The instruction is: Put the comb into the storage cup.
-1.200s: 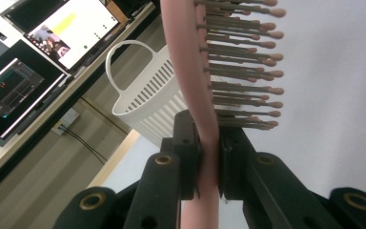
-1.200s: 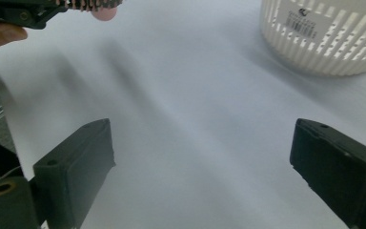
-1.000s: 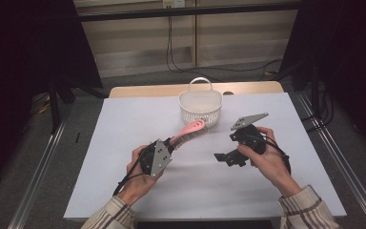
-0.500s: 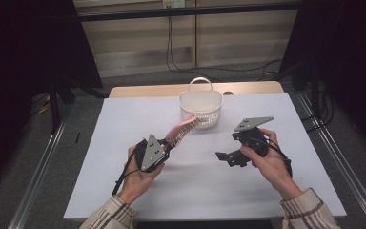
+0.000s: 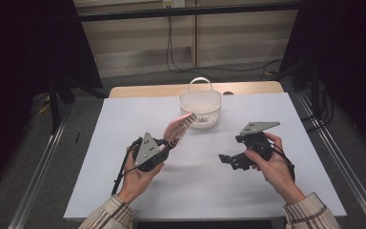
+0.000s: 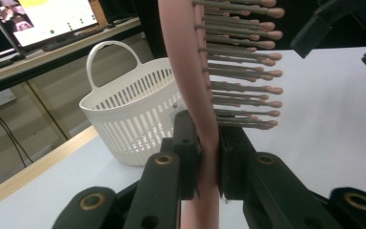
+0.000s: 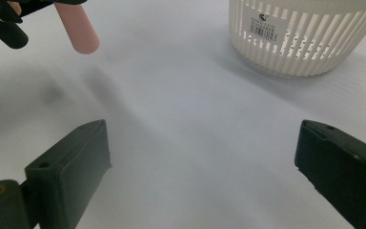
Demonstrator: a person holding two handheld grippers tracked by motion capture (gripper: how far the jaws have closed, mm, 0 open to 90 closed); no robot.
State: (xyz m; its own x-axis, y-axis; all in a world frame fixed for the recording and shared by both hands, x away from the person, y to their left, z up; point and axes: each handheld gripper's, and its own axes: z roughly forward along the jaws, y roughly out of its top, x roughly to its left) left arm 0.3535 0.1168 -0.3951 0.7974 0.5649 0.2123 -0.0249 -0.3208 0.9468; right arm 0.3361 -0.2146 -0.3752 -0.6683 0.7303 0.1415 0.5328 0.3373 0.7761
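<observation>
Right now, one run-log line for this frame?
left gripper: shut on pink bristled hairbrush, lifted, head toward white slotted plastic basket | right gripper: open, empty, above white table

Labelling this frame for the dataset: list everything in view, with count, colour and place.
brush: 1, pink, clamped by its handle in the left gripper, lifted off the table, head toward the basket
basket: 1, white, slotted, with a handle, far middle of the table
table: 1, white top with a wood far edge
monitor: 1, lit, on a desk behind the basket in the left gripper view
cables: several, black, on the floor beyond the table
left gripper: 1, black, grey plate on top, near left of the table
right gripper: 1, black, grey plate, near right, jaws apart, holding nothing
hands: 2, in plaid sleeves, at the bottom edge
</observation>
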